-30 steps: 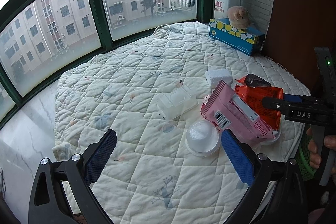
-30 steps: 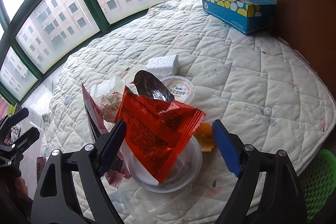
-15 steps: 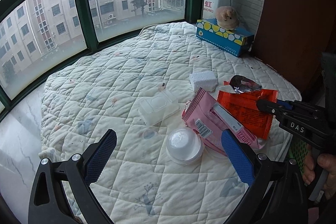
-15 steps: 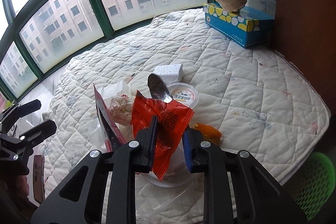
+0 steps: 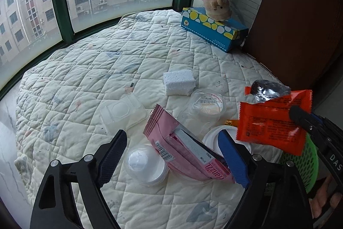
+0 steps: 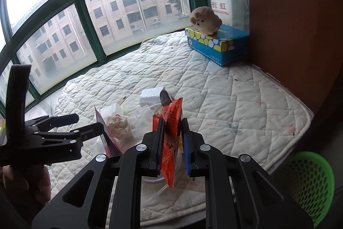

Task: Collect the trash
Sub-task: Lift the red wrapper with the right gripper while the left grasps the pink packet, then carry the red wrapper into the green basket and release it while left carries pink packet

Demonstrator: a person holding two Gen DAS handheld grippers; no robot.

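Note:
My right gripper (image 6: 172, 136) is shut on an orange-red snack wrapper (image 6: 171, 143) and holds it lifted above the quilted mattress (image 6: 235, 104). In the left wrist view that wrapper (image 5: 272, 121) hangs at the right from the right gripper (image 5: 304, 121). My left gripper (image 5: 171, 156) is over a pink wrapper (image 5: 188, 153) and a white domed lid (image 5: 145, 164), which both lie between its closing jaws. Its pads do not press on either. The left gripper (image 6: 85, 121) also shows at the left of the right wrist view, beside the pink wrapper (image 6: 108, 143).
A green mesh basket (image 6: 308, 181) stands below the mattress's near right corner. On the quilt lie a white foam block (image 5: 179, 82), a clear cup (image 5: 205, 104) and a clear plastic box (image 5: 122, 113). A blue tissue box (image 5: 212, 29) with a plush toy (image 5: 216, 6) sits at the back right.
My right gripper closed on the orange-red wrapper and raised it off the clear dish. My left gripper moved in over the pink wrapper and its jaws narrowed a little.

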